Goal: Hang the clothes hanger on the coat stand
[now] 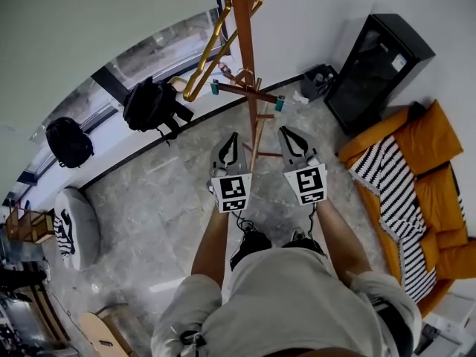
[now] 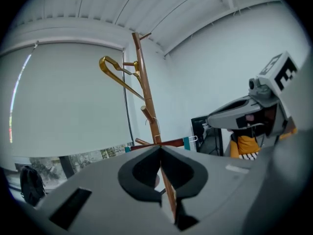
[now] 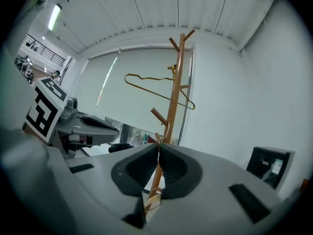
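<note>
The wooden coat stand (image 1: 244,43) rises in front of me. A gold wire clothes hanger (image 1: 204,58) hangs from one of its upper pegs. My left gripper (image 1: 232,136) is just left of the pole and my right gripper (image 1: 285,131) just right of it, both low, well below the hanger. Each has its jaws together with nothing between them. In the left gripper view the hanger (image 2: 120,77) sits high on the stand (image 2: 146,102), above the shut left gripper (image 2: 160,148). The right gripper view shows the hanger (image 3: 156,89) on the stand (image 3: 174,92), beyond the shut right gripper (image 3: 158,145).
A dark red crossbar with teal clips (image 1: 249,93) juts from the pole. A black backpack (image 1: 152,106) lies by the window wall, a second one (image 1: 68,141) further left. A black cabinet (image 1: 375,69) and an orange sofa with a striped blanket (image 1: 401,192) stand at the right.
</note>
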Motion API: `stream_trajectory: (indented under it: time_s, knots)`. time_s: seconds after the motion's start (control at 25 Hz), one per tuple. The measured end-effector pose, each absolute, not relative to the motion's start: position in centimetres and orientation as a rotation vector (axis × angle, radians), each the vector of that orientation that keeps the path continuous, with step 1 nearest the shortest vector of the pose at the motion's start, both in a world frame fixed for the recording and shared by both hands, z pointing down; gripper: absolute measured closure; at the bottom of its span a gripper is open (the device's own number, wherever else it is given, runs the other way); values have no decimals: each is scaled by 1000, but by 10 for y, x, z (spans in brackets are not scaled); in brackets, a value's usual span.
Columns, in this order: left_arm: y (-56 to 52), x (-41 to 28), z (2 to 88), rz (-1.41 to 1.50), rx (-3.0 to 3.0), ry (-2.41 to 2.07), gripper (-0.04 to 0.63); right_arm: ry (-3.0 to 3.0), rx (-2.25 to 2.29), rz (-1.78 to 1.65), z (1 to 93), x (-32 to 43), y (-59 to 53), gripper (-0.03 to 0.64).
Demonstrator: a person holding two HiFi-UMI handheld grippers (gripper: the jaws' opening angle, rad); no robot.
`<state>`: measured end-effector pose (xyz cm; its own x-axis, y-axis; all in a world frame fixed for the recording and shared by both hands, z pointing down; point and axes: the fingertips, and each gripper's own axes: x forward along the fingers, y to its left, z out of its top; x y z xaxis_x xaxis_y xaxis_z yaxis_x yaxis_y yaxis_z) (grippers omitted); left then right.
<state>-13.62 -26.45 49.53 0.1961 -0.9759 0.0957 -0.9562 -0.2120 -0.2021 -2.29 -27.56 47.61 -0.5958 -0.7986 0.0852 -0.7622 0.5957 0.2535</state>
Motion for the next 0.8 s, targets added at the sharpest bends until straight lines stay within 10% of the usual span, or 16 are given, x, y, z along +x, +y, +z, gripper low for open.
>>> stream_trajectory:
  time_s: [0.8]
  knots:
    - [-128,-48,456,-100,-2148,2220,586,-2833,1209,-332,419,91,-182,612]
